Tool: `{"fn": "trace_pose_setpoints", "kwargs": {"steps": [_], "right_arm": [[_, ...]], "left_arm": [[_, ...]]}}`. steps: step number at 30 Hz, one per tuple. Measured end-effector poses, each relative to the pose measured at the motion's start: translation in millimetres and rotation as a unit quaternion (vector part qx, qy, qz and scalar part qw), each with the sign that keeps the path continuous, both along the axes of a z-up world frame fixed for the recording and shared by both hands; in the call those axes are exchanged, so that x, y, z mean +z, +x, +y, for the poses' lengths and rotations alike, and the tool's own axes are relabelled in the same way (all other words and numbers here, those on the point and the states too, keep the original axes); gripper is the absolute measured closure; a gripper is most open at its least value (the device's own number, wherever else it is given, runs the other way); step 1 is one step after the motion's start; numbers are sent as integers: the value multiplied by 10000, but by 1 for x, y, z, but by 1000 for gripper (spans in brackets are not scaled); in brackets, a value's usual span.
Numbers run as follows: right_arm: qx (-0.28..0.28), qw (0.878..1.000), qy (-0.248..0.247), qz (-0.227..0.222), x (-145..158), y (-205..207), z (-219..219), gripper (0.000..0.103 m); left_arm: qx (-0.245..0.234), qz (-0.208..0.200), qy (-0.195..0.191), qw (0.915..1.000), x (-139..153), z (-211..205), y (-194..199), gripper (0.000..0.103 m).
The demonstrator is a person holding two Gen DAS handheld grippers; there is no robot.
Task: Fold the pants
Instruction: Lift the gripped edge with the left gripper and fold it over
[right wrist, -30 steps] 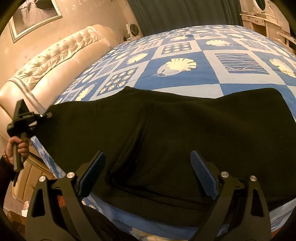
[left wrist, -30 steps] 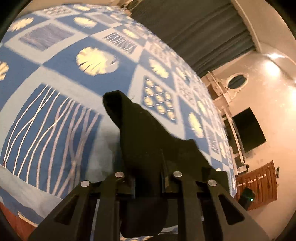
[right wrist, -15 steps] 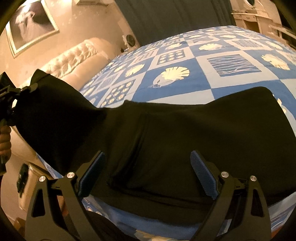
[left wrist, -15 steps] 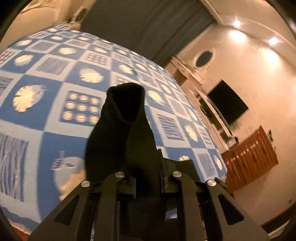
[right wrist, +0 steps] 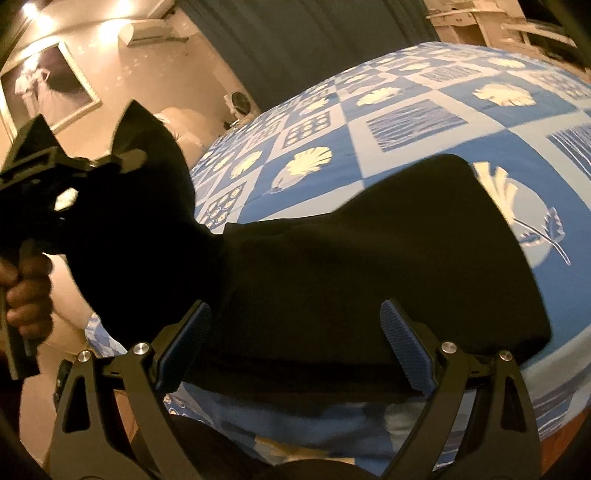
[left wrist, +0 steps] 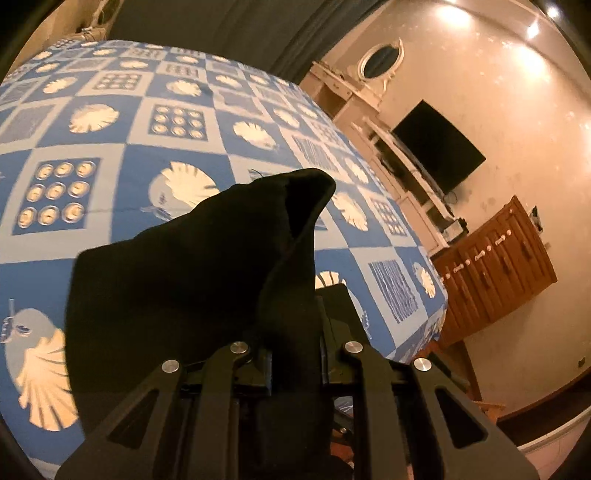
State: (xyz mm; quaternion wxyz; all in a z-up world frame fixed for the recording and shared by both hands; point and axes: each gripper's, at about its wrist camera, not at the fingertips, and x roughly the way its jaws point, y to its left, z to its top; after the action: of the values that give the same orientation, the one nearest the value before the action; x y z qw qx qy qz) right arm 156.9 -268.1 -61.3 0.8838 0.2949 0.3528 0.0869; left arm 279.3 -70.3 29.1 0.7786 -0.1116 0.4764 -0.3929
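Note:
The black pants (right wrist: 369, 266) lie along the near edge of the blue patterned bed (right wrist: 406, 122). My left gripper (left wrist: 291, 325) is shut on one end of the pants (left wrist: 207, 266) and holds it lifted above the bed. It also shows in the right wrist view (right wrist: 122, 162), raised at the left with the cloth hanging from it. My right gripper (right wrist: 295, 343) is open and empty, its blue pads (right wrist: 402, 343) hovering just above the pants near the bed's front edge.
A padded cream headboard (right wrist: 177, 122) is at the left of the bed. A television (left wrist: 439, 147), a white shelf unit (left wrist: 402, 162) and a wooden cabinet (left wrist: 495, 269) stand beyond the bed's far end. Dark curtains (left wrist: 221, 33) hang behind.
My left gripper has lifted its end of the pants and swung it up and over toward the right. The right gripper stays open over the pants.

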Motion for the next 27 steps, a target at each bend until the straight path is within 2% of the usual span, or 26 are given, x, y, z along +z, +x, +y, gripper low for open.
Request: {"fn": "trace_pose_setpoints", "kwargs": {"steps": [4,6,9,13,18,23,24,26,27], "right_arm": [[115,9988,-475,-100,6,3,7,10],[276,9989,-250,-298,9,7,10,10],[787,9942,477,-566,9,20,18,10],[1412,9830,891,-760,6,43,39,10],[2041,9688,1292,-552,-5,69,61,10],[2806,9436,1737,-244,-19,81,87,10],[3062,9330,1874,-229,-19,82,93,10],[3320,9256,1808,-179,-16,80,104,10],[3346,9271,1679,-194,-13,77,106,10]], "left_arm": [[-62,30,-53,10000,0,-9,0,86],[-72,70,-12,9999,-1,-9,2,86],[-48,81,53,9999,-1,-4,3,86],[31,111,25,9999,1,4,7,86],[61,121,20,9999,2,15,13,86],[105,173,-87,9998,2,29,20,86],[113,170,-88,9998,2,31,20,86],[129,182,-112,9997,1,35,21,86],[138,205,-139,9996,0,37,22,86]]}}
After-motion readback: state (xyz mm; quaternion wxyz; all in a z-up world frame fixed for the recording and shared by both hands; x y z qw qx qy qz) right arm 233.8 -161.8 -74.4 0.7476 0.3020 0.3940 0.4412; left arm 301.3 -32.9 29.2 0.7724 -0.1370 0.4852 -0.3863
